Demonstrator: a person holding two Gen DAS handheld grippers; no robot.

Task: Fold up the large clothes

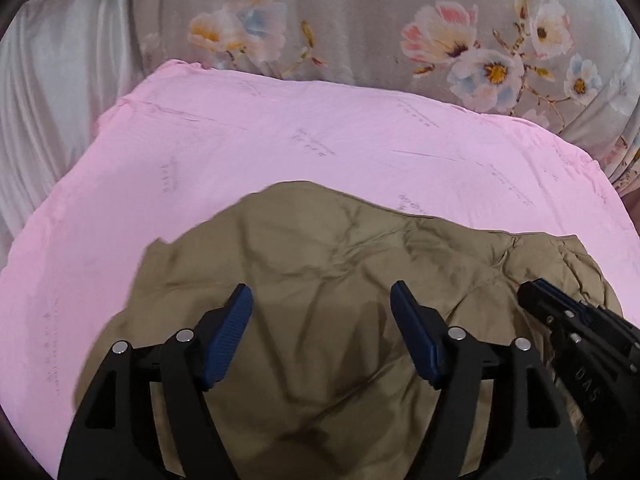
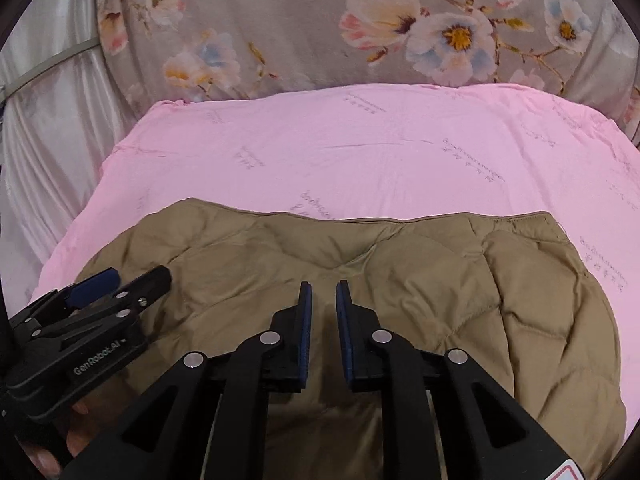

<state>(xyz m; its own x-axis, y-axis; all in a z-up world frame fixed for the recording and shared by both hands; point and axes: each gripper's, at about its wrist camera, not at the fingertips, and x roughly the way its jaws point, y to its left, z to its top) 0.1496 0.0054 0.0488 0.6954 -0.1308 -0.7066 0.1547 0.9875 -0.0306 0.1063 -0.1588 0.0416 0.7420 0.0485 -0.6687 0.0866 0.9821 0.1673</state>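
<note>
Jacket point(image 2: 360, 264) lies puffy below both tools, left gripper point(image 1: 322, 332) gaping and empty, right gripper point(image 2: 320, 320) nearly closed on nothing, so pinch its far hem ahead of the fingertips before folding.

A pale pink bed sheet point(image 1: 280, 140) printed with faint grey lettering covers the bed. Behind it lies a grey quilt with pink and blue flowers point(image 2: 320, 32); shiny white satin fabric point(image 1: 60, 100) hangs left.
</note>
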